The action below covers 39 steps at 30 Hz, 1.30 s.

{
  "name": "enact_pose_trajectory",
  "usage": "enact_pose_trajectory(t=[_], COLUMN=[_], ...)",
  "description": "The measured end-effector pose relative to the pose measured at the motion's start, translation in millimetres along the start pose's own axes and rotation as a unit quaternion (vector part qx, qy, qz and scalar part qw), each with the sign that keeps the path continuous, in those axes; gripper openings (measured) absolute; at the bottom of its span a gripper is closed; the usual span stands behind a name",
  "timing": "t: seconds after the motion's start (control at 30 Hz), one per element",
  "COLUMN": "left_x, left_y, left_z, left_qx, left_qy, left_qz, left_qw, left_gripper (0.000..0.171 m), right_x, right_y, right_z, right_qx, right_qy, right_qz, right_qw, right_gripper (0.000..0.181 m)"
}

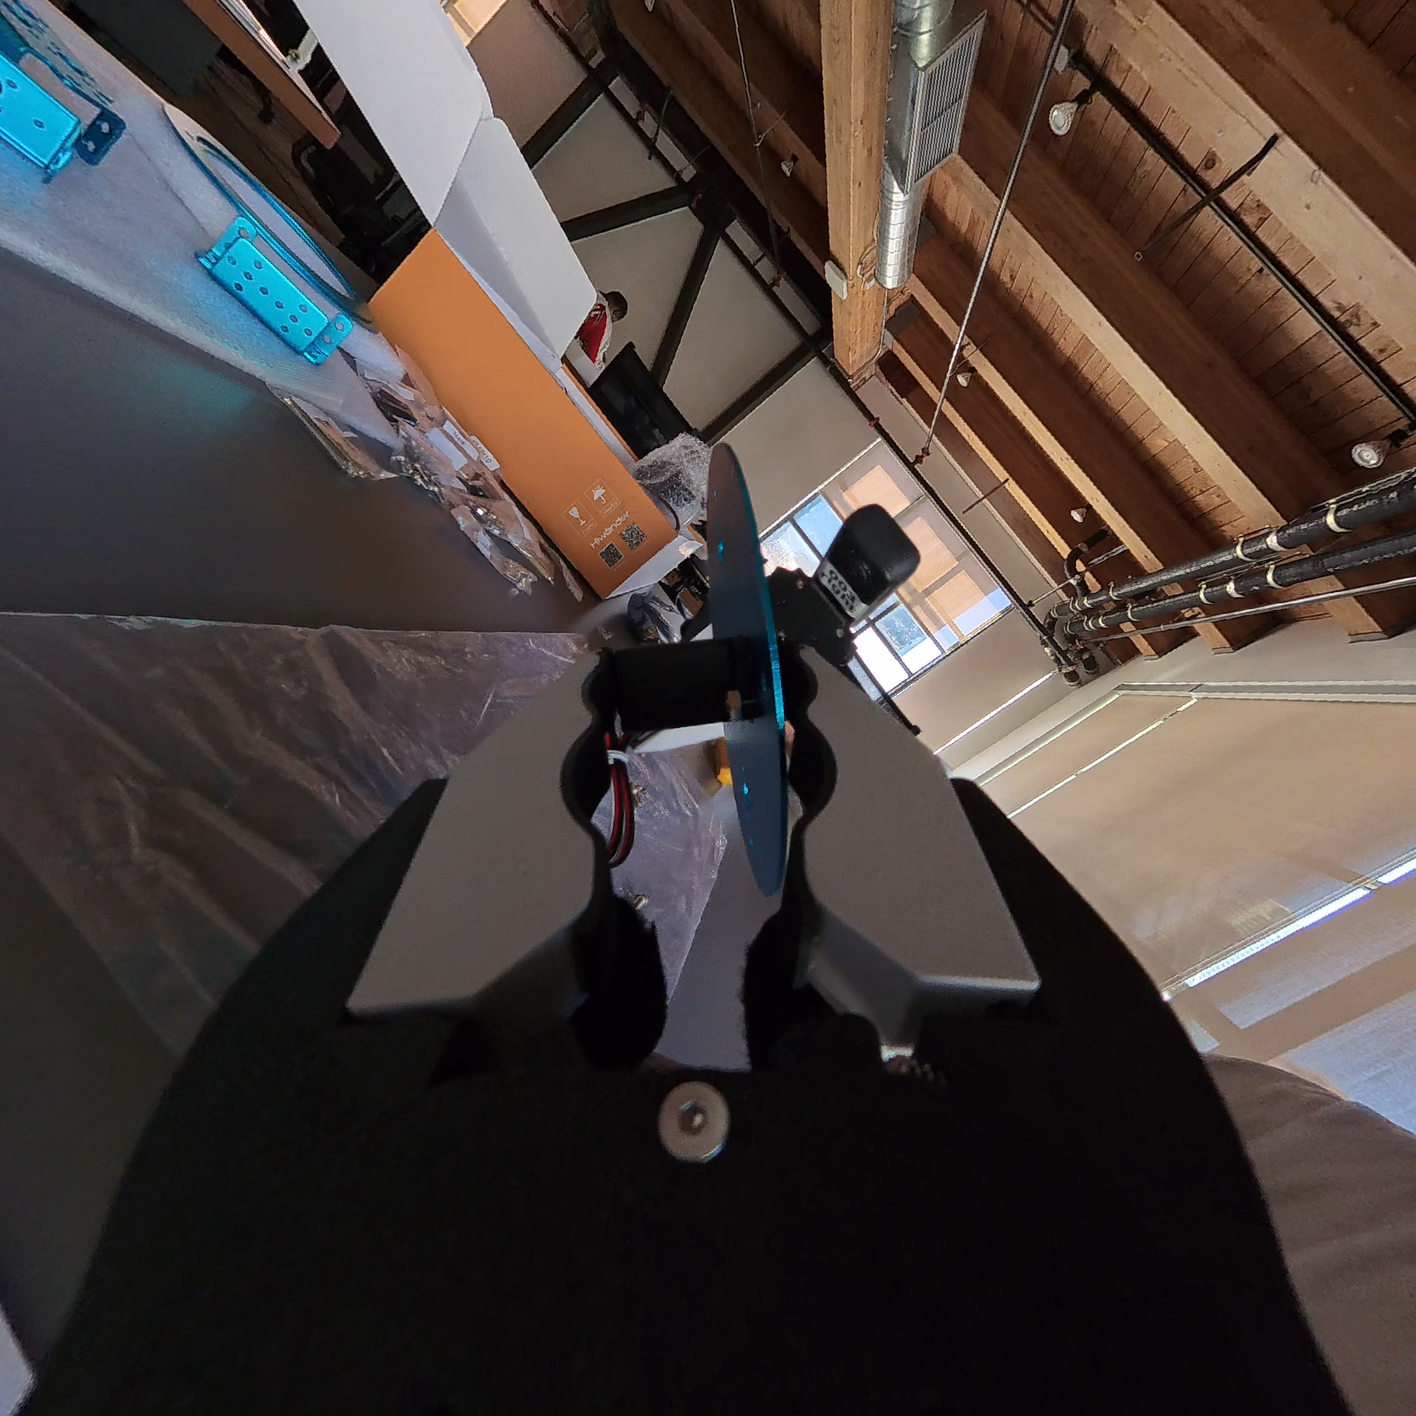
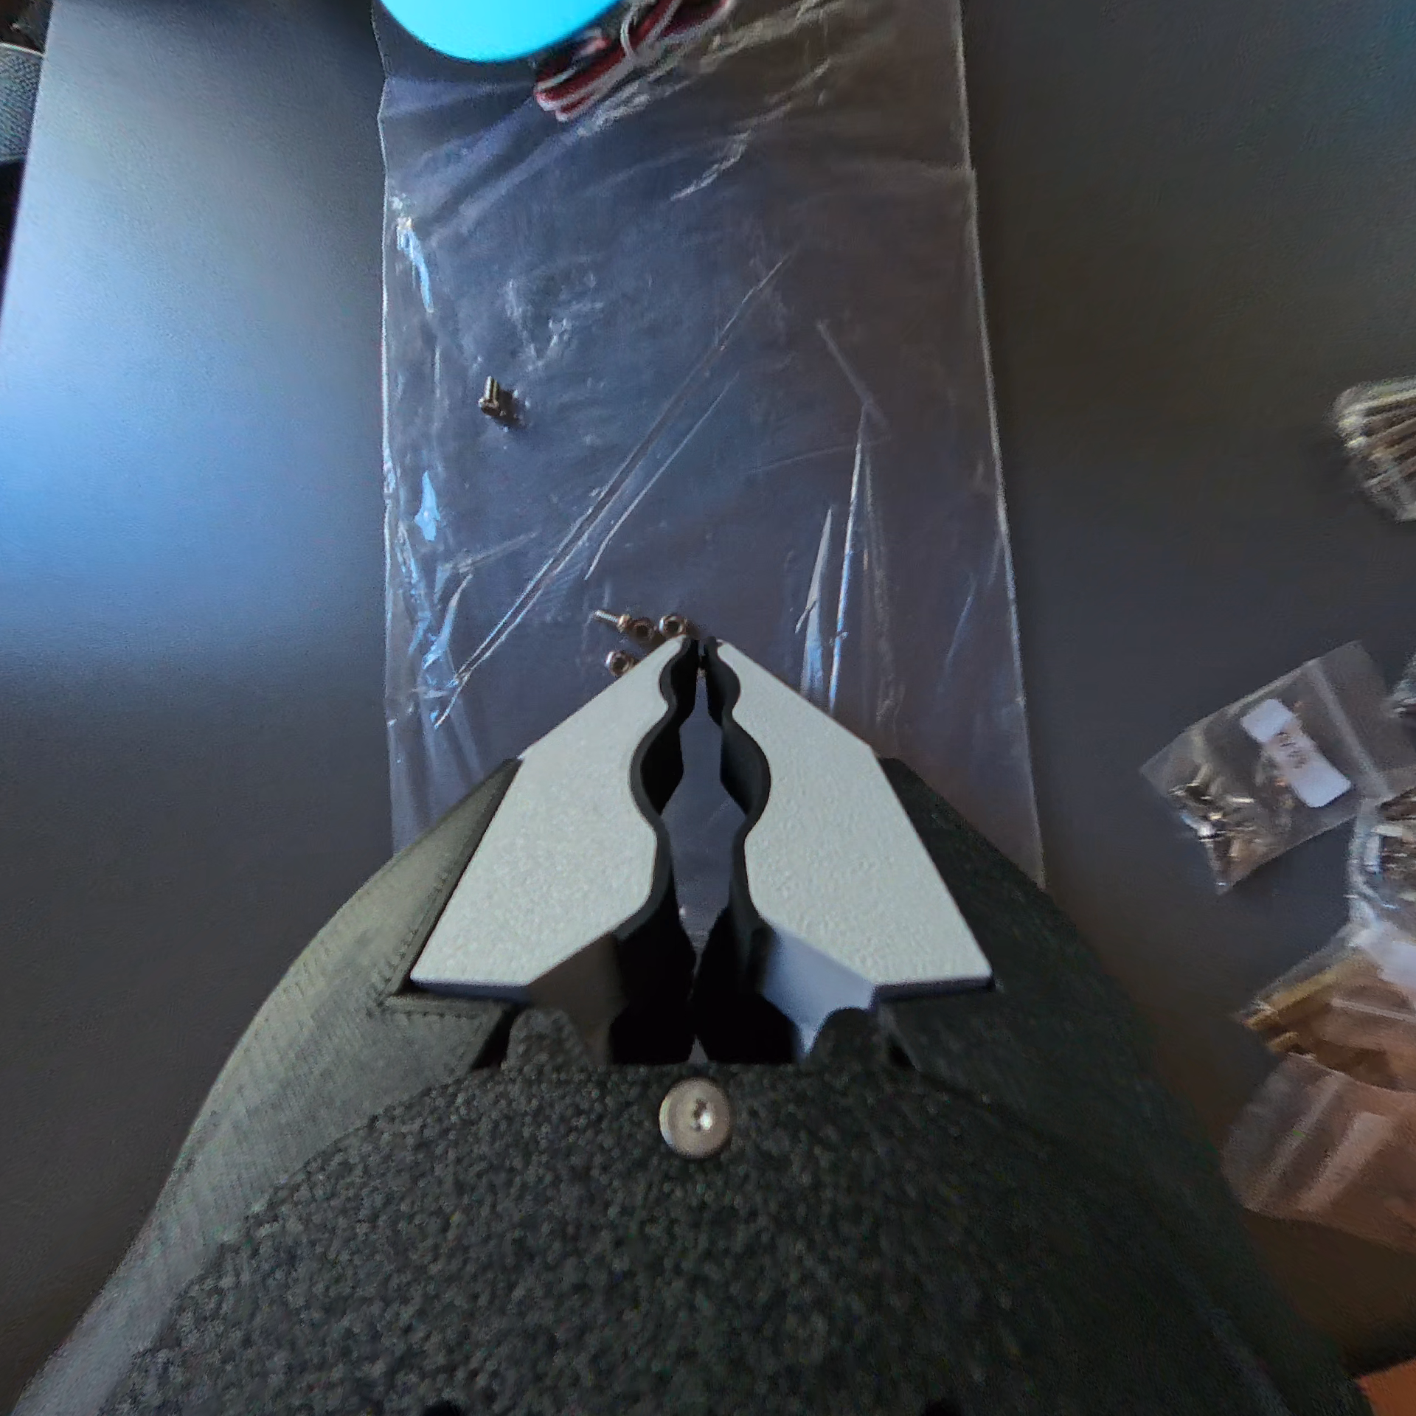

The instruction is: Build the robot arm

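My left gripper (image 1: 699, 682) is shut on a small black motor block (image 1: 674, 686) fixed to a round blue metal disc (image 1: 747, 689). It holds them in the air, disc on edge. Red, black and white wires (image 1: 619, 797) hang from the block. The disc's edge (image 2: 490, 23) and the wires (image 2: 590, 84) show at the top of the right wrist view. My right gripper (image 2: 699, 651) is shut, its tips down on a clear plastic bag (image 2: 689, 345) beside a few small nuts and a screw (image 2: 644, 628). I cannot tell whether the tips pinch anything.
One more screw (image 2: 498, 402) lies farther up the bag. Small bags of hardware (image 2: 1264, 774) lie to the right on the dark table (image 2: 191, 689). Blue perforated brackets (image 1: 272, 295), an orange and white box (image 1: 521, 429) and more bags (image 1: 475, 498) stand across the table. A black labelled device (image 1: 866, 567) shows beyond the disc. There is about 20 centimeters between the tips of the two grippers.
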<state>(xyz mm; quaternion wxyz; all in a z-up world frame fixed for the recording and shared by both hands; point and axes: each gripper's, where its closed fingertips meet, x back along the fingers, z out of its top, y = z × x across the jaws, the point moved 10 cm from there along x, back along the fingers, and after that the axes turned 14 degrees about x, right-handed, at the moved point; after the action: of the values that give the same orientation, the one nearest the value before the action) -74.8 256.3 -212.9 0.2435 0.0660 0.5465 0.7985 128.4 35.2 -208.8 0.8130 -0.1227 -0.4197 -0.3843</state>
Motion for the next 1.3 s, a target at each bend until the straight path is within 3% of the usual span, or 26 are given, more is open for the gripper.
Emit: enact_pose_trajectory(t=[0.13,0.27,0.4,0.6,0.63,0.77,0.9,1.17,1.3], left_x=[3,-2,-10,-17,-17,-19,-18,-16,-14], left_y=[-1,-1,3,10,10,10,16,8,6], left_z=[0,-8,-14,-28,-31,-36,-36,-36,-36], left_qx=[0.032,0.091,0.12,0.069,0.062,0.06,0.024,0.063,0.08], left_qy=[0.009,0.011,0.046,0.121,0.133,0.141,0.152,0.156,0.158], left_qz=[-0.021,-0.037,-0.048,-0.012,-0.009,-0.015,0.013,0.005,0.0], left_qw=[0.999,0.995,0.991,0.99,0.989,0.988,0.988,0.986,0.984], left_gripper=[0.043,0.043,0.043,0.043,0.043,0.043,0.043,0.043,0.043], right_x=[16,31,20,-5,-6,-15,-19,-26,-28], right_y=[-8,-33,-51,-47,-46,-40,-34,-30,-29], right_z=[32,78,107,104,103,100,101,105,106], right_qx=[0.127,0.261,0.361,0.443,0.44,0.416,0.403,0.408,0.396], right_qy=[0.063,0.165,0.162,0.102,0.106,0.102,0.103,0.096,0.099], right_qz=[-0.159,-0.349,-0.4,-0.484,-0.491,-0.46,-0.444,-0.441,-0.424], right_qw=[0.977,0.885,0.827,0.748,0.745,0.778,0.793,0.794,0.809], right_gripper=[0.001,0.001,0.0,0.0,0.0,0.0,0.0,0.0,0.0])
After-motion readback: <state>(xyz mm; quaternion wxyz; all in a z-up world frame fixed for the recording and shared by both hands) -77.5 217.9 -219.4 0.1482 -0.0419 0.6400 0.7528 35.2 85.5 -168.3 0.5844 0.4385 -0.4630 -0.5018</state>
